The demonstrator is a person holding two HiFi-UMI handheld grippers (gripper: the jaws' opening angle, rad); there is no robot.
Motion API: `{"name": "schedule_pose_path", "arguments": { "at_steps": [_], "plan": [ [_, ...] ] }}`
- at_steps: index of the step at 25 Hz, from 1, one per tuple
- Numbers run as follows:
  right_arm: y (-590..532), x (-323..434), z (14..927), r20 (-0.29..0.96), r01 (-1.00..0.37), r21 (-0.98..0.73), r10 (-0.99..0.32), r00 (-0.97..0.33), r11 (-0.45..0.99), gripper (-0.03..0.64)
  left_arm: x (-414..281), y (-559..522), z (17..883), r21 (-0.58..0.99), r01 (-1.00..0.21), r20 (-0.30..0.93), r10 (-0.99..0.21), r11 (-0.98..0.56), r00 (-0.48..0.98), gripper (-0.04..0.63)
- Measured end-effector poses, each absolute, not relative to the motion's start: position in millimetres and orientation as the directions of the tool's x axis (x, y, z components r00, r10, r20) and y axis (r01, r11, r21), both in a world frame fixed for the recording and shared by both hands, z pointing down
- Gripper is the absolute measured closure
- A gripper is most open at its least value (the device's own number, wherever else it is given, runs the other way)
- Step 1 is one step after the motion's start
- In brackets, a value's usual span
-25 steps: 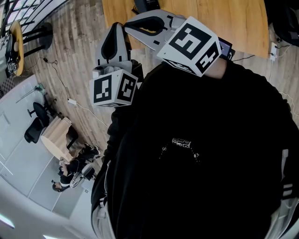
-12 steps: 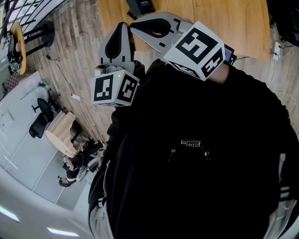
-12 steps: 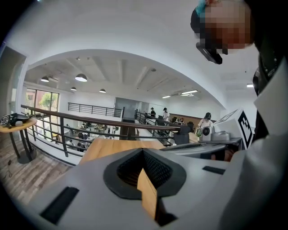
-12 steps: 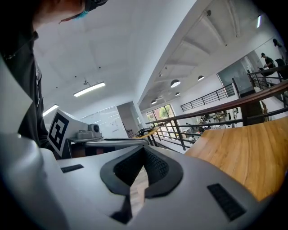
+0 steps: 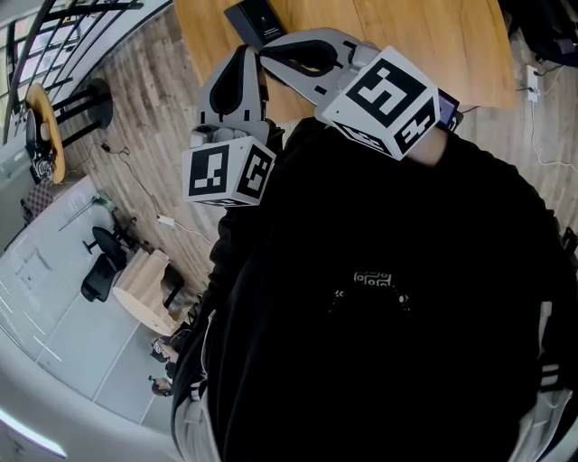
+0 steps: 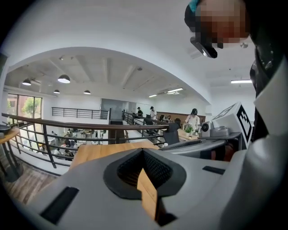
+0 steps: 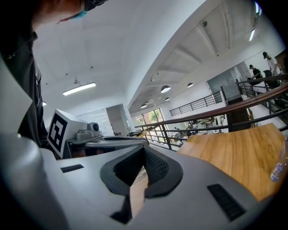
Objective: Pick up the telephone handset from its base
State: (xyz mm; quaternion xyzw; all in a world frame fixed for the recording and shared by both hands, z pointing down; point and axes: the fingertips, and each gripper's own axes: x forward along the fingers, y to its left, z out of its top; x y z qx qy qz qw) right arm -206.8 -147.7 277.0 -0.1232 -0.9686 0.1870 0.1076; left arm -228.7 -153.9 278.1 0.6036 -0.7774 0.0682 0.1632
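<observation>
Wooden table, black telephone just beyond both closed jaws

The left gripper and the right gripper were held close in front of the person's chest, side by side, pointing away from the body. The right one angled in so its tip lay near the left's. Both pairs of jaws were closed together, with nothing between them.
</observation>
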Motion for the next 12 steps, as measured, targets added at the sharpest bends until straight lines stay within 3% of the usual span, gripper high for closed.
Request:
{"name": "schedule_pose_path", "arguments": {
  "at_steps": [12],
  "plan": [
    [-157.3,-229.8,268.6,0.185,0.097,-0.368,0.175,-0.967,0.925,0.6,-251.3,-166.0,271.6,0.162,-0.977,0.318,-0.944,0.141,-0.084,0.591]
  ]
}}
